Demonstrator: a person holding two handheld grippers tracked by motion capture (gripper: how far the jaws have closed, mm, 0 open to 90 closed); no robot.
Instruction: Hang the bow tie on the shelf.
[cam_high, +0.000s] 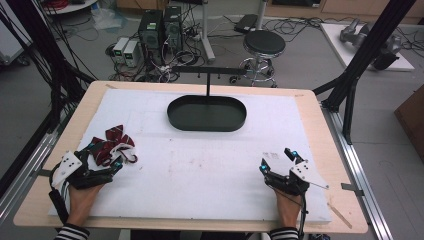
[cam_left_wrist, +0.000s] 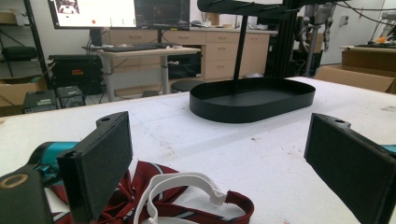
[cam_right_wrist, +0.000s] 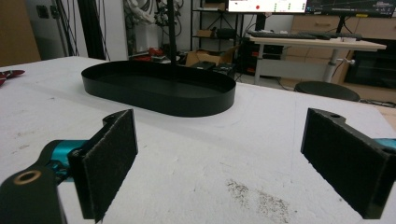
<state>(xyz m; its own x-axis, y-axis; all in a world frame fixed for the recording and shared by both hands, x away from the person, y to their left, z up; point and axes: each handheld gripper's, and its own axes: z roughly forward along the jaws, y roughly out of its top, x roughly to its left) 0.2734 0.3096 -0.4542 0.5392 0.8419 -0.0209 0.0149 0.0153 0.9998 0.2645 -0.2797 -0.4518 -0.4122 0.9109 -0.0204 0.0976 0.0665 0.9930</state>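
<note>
Nothing looks done yet: the striped red necktie (cam_high: 112, 144) lies bunched at the left of the white board, ungrasped between the left gripper's (cam_high: 102, 161) spread jaws, the right gripper (cam_high: 278, 160) gapes empty, and the black hanger stand (cam_high: 206, 113) is bare.

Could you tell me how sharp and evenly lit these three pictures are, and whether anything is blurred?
High view: even, soft light, slightly grainy, no glare; the black tray reads clearly. Left gripper view: the near jaws look soft, the red striped cloth at the bottom edge is fairly sharp, the monitor is blown out. Right gripper view: the near jaws are soft, the white table surface is bright but textured.
</note>
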